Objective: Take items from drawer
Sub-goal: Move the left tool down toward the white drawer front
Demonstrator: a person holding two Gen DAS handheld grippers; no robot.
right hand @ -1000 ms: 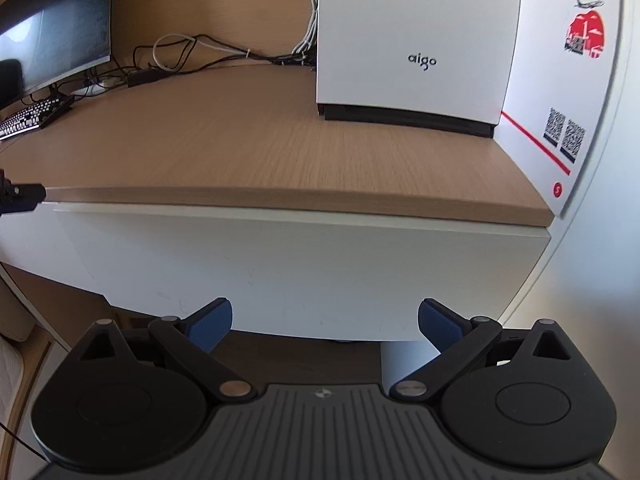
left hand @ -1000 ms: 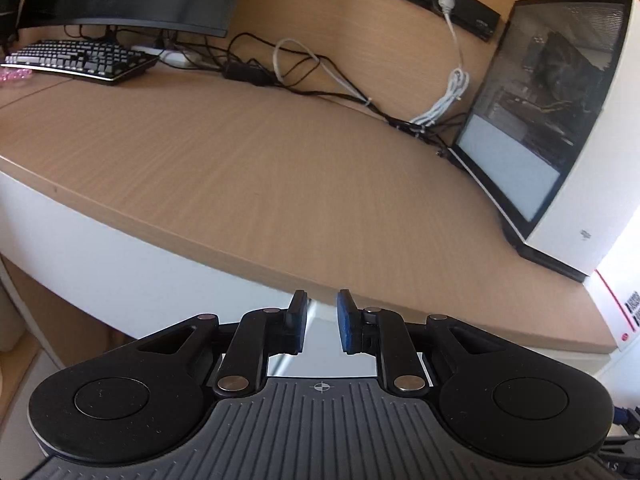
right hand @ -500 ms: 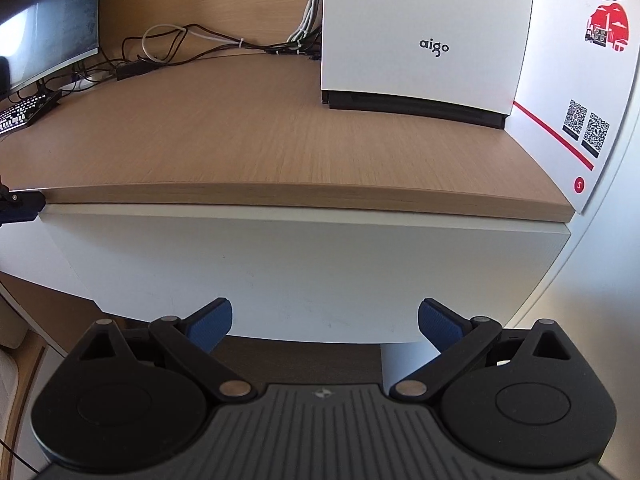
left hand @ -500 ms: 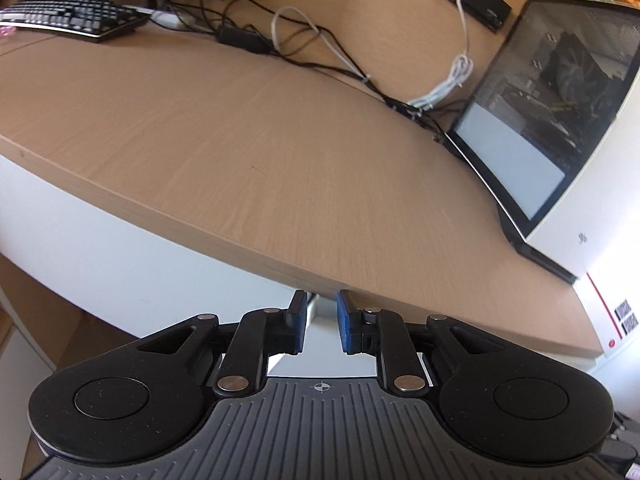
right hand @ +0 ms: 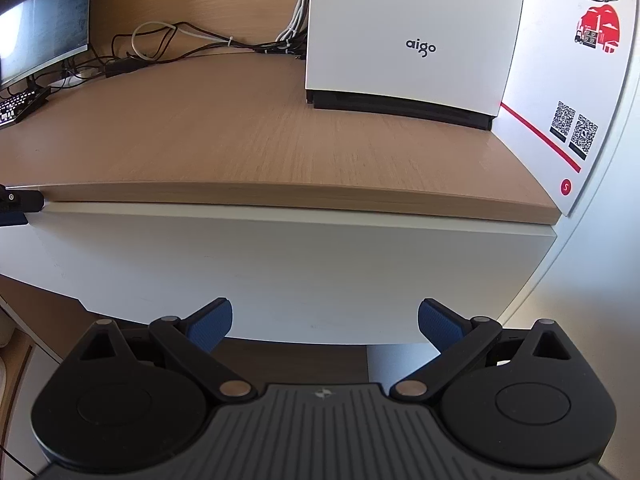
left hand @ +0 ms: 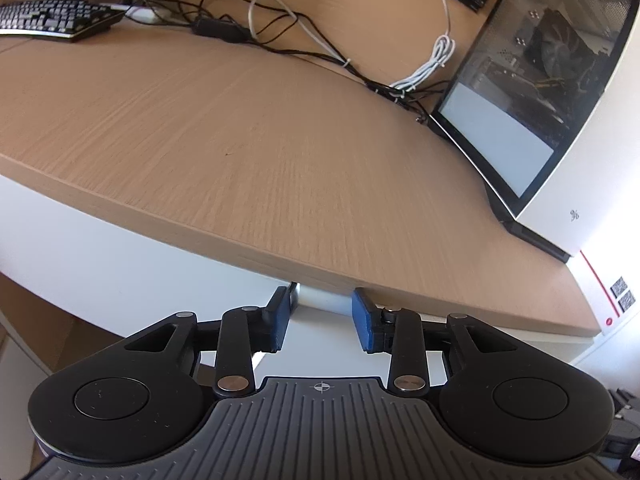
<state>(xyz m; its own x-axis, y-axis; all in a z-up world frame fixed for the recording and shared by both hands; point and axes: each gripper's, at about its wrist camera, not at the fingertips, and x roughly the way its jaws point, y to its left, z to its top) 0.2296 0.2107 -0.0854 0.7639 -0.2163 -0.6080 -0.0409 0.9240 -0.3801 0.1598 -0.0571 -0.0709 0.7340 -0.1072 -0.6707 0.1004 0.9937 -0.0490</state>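
Note:
The white drawer front (right hand: 280, 264) sits closed under the wooden desk top (right hand: 256, 136), so its contents are hidden. My left gripper (left hand: 323, 305) is at the desk's front edge with its jaws opening. Its blue pads (left hand: 280, 320) flank a strip of the white front (left hand: 320, 298) just under the wood and do not press on it. One left finger (right hand: 18, 200) also shows at the seam between top and drawer in the right wrist view. My right gripper (right hand: 325, 320) stands wide open in front of the drawer's lower edge, with nothing between its fingers.
A white computer case (right hand: 416, 40) stands on the desk at the right, with a red-printed white box (right hand: 572, 80) beside it. Loose cables (left hand: 300, 32) run along the back. A keyboard (left hand: 56, 20) and a monitor (right hand: 40, 40) are at the far left.
The left gripper's jaws, nearly shut before, have parted. It has dipped and come closer to the desk's edge. The right gripper has stayed about where it was.

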